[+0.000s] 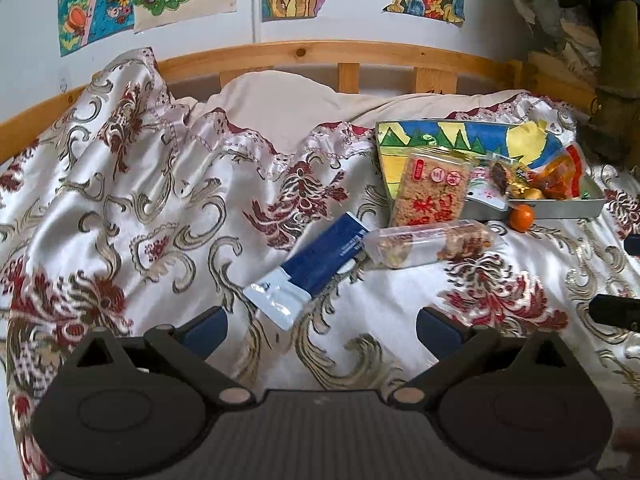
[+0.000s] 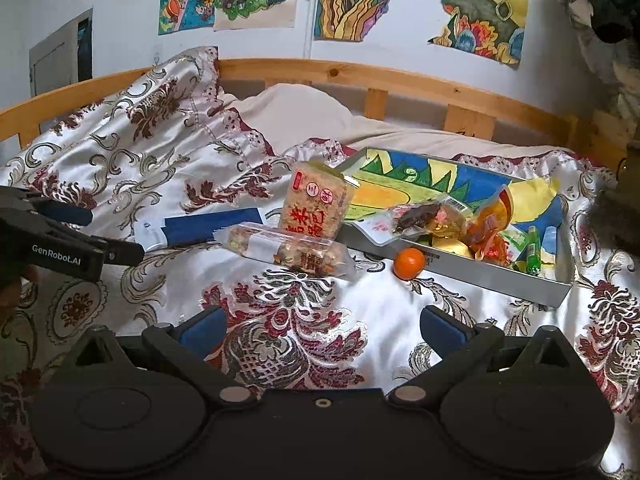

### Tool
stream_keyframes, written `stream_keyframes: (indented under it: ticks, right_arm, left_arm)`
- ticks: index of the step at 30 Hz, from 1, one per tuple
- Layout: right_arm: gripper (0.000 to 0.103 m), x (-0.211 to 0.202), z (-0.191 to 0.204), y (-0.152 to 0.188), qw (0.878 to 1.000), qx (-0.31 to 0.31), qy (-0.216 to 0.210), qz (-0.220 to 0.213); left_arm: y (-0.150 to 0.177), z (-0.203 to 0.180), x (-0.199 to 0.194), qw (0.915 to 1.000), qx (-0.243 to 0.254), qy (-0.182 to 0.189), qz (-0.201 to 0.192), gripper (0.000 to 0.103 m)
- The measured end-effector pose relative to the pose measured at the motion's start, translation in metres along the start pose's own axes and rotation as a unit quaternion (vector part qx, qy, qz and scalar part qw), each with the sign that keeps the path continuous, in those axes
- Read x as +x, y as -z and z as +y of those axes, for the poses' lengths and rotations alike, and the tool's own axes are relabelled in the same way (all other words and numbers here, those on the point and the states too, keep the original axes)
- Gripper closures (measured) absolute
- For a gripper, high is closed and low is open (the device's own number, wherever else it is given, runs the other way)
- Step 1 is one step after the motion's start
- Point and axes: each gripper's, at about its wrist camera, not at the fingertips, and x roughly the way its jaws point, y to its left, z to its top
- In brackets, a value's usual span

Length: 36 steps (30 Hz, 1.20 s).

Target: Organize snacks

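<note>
A grey tray (image 1: 560,210) (image 2: 500,276) with a colourful drawing inside sits on the bed at the right and holds several wrapped snacks. A brown rice-cake pack (image 1: 430,188) (image 2: 314,204) leans on the tray's left end. In front lie a clear nut bar (image 1: 424,242) (image 2: 288,250), a blue-and-white packet (image 1: 316,266) (image 2: 200,228) and a small orange (image 1: 521,218) (image 2: 409,263). My left gripper (image 1: 320,330) is open, just short of the blue packet. My right gripper (image 2: 320,330) is open, short of the orange, holding nothing.
Everything rests on a rumpled satin bedspread (image 1: 140,200) with red and gold flowers. A wooden bed rail (image 1: 320,52) and a wall with drawings stand behind. The left gripper's body (image 2: 60,248) shows at the left of the right wrist view.
</note>
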Motion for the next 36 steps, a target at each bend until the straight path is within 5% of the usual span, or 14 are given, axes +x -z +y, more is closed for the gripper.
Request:
stream_keyframes:
  ticks: [9, 24, 29, 36]
  right_arm:
    - [0.001, 0.034, -0.01, -0.008, 0.999, -0.002, -0.042, 0.018]
    - [0.001, 0.11, -0.019, -0.054, 0.986, -0.101, -0.126, 0.042]
    - [0.011, 0.135, -0.011, -0.056, 0.978, -0.133, -0.147, 0.067]
    - [0.013, 0.152, -0.008, -0.054, 0.981, -0.134, -0.129, 0.063]
  left_arm:
    - [-0.008, 0.004, 0.022, 0.9963, 0.084, 0.005, -0.018, 0.001]
    - [-0.034, 0.012, 0.081, 0.9923, 0.07, 0.102, 0.0, 0.002]
    - [-0.033, 0.015, 0.086, 0.9906, 0.07, 0.117, 0.016, 0.012]
    - [-0.033, 0.019, 0.092, 0.9911, 0.068, 0.108, 0.04, 0.027]
